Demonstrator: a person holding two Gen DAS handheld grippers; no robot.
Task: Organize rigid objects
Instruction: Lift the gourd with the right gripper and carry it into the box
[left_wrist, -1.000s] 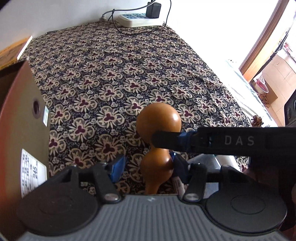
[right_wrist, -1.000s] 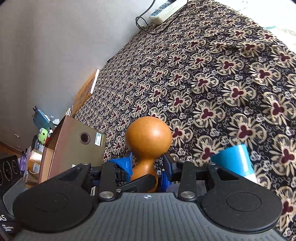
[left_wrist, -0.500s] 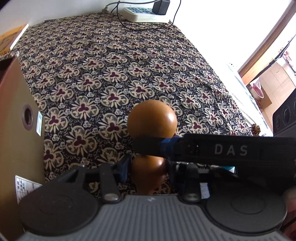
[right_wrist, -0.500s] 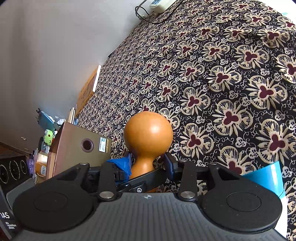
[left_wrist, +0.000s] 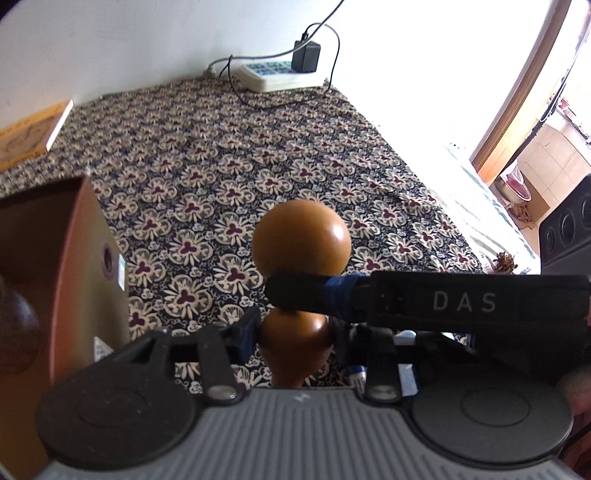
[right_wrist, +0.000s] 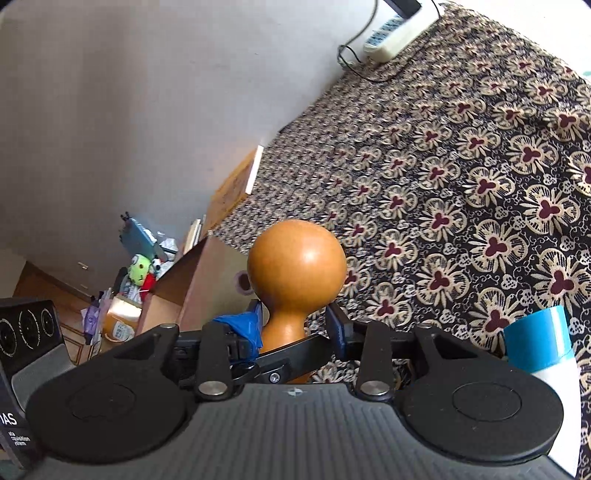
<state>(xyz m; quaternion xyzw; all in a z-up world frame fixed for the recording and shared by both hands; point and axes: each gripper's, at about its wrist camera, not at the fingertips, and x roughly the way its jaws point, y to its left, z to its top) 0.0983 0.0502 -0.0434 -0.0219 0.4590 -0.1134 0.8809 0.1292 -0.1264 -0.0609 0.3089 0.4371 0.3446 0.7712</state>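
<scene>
At the left stands an open brown cardboard box (left_wrist: 62, 280) on the dark floral-patterned cloth (left_wrist: 229, 155). Just right of it, the left gripper (left_wrist: 295, 332) pinches the lower bulb of a glossy orange-brown gourd-shaped wooden object (left_wrist: 301, 240), held upright over the cloth. The right gripper (right_wrist: 293, 325) clamps its narrow waist, seemingly touching both sides; a blue-capped white cylinder (right_wrist: 539, 339) lies farthest right.

Flowered bedspread (left_wrist: 229, 177) and what lies on it

A power strip (left_wrist: 280, 75), book (left_wrist: 29, 134), cardboard box (left_wrist: 66, 280) and blue-capped bottle (right_wrist: 543, 343) rest on it.
</scene>
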